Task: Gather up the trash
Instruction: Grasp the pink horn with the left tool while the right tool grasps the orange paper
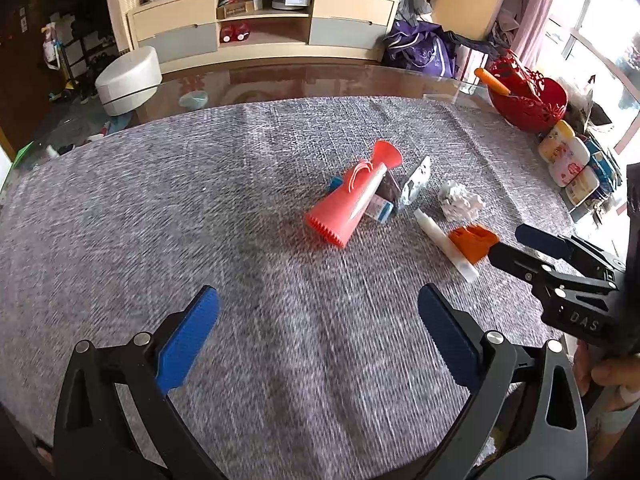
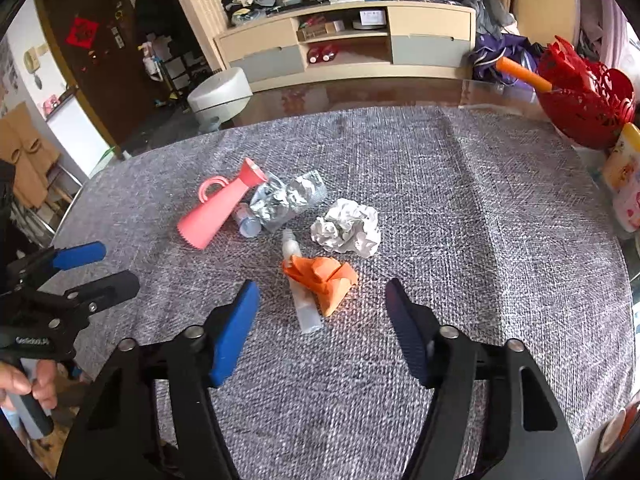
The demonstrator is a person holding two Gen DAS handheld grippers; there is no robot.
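**A:** Both grippers hang over the grey woven tablecloth, and the rubbish sits in a loose cluster mid-table. Left gripper has its blue pads spread wide, nothing between them, just cloth below.

**B:** And the right gripper? Jaws apart as well, gripping nothing. The orange crumpled paper lies just ahead of its tips, on top of a clear plastic tube.

**A:** Seen from the left wrist, that right gripper comes in from the right edge, one tip close against the orange paper; whether it touches, I cannot tell.

**B:** Beyond it, a crumpled white paper ball. Left of that, a silver blister pack, bent and shiny, with a small bluish container tucked against it.

**A:** And the pink plastic scoop lies on its side, serrated edge towards the camera, touching the blister pack.

**B:** A red cut-out basket stands at the far right table edge, well apart.
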